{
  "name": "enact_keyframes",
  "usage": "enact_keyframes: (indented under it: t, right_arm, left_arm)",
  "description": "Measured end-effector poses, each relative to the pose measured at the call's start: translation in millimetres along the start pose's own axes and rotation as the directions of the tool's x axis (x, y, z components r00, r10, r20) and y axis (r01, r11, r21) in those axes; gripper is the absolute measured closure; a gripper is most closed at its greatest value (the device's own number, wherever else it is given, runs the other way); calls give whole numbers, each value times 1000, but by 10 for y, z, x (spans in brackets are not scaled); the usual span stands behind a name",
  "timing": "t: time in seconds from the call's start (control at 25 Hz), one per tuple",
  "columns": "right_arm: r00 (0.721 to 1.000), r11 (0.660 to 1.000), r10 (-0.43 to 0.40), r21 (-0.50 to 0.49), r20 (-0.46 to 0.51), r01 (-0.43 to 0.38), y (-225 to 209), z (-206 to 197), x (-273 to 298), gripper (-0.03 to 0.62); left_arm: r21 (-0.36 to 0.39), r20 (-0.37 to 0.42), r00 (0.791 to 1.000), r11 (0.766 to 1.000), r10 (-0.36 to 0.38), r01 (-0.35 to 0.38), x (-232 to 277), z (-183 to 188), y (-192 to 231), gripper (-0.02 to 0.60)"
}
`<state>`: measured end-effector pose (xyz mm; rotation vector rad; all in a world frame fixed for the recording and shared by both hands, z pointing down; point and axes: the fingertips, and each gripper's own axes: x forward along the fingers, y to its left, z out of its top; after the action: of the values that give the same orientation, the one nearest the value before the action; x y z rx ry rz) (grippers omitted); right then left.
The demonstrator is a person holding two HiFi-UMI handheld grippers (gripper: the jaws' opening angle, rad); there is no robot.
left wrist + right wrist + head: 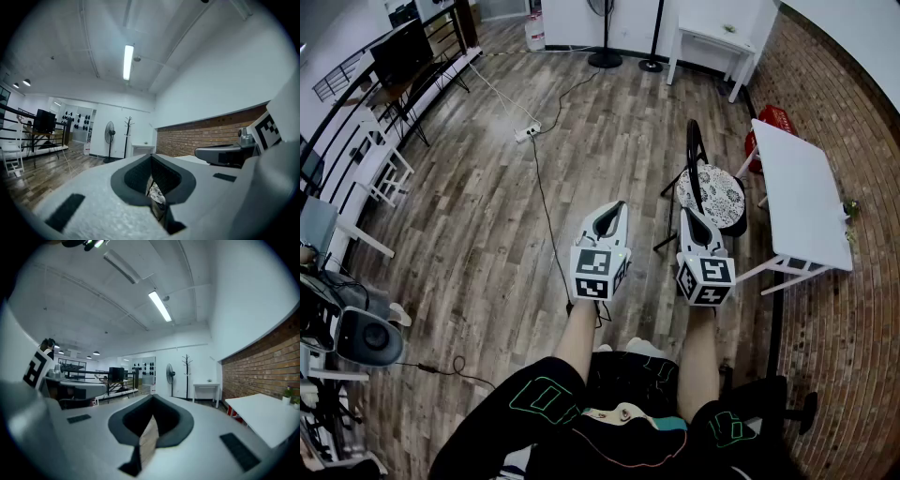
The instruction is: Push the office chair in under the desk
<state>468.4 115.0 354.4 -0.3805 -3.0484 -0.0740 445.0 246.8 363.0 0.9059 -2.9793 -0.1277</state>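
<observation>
- Both grippers are shut and empty: the left gripper [617,208] and the right gripper [690,216] have their jaws pressed together with nothing held, and each gripper's own view shows the same. Shut jaws suit this job, since they make a blunt tip for pushing.
- The chair [712,194] stands on the floor [487,216] just ahead of the right gripper. It is beside the worktop [802,192], not yet under it.
- Its dark backrest [697,155] is on the side away from the worktop, so that looks like the place to press.
- I would set both tips against the backrest, one high and one low or spread across it, and push straight toward the worktop's long edge. A push off to one side would likely turn the chair.
- Whether the chair has wheels I cannot tell, so start gently and watch for tipping.
- The seat has to pass between the worktop's white legs [785,269], near and far. The gap looks wide enough if the chair goes in square.
- The brick wall [853,309] lies just behind the worktop, so ease off once the seat is under.
- There is plenty of open floor to the left. The cable [540,192] runs there, away from the chair's path, but mind it underfoot.
</observation>
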Motion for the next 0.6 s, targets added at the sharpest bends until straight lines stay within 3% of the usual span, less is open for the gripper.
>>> enact_keyframes:
  t: [0.16,0.6]
  right_arm:
    - [998,998,64,-22,24,-63,134,102,7,591]
    - [997,999,36,24,67,-37,39,384,55,591]
  left_arm:
    - [15,-15,1000,1000,-3,4,-4,-20,20,574]
    - [-61,48,997,997,53,-50,-84,81,361,574]
